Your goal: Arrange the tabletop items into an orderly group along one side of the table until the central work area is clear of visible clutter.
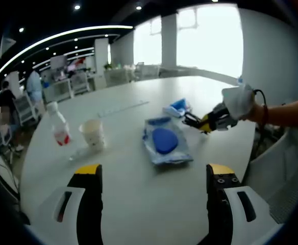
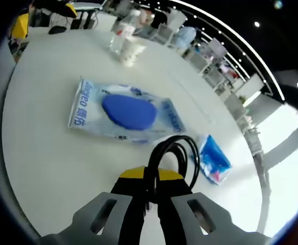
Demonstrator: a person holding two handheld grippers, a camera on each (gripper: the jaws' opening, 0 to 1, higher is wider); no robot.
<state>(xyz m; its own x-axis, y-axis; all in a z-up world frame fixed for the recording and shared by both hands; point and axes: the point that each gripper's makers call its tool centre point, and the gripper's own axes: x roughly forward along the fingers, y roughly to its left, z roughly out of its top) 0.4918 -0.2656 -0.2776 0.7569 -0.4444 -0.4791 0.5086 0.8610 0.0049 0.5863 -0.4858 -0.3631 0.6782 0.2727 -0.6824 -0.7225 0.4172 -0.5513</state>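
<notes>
A large clear packet with a blue oval inside lies flat in the middle of the white table. Just beyond it lies a small blue packet. To the left, a paper cup stands beside a clear water bottle. My right gripper, held by a gloved hand, is shut on a looped black cable near the small packet. Low over the table's near edge, my left gripper stands open with nothing in it.
A strip of clear wrapper lies by the cup. A grey chair stands at the table's right edge. Office chairs, desks and people are far behind the table on the left. Bare tabletop stretches in front of the large packet.
</notes>
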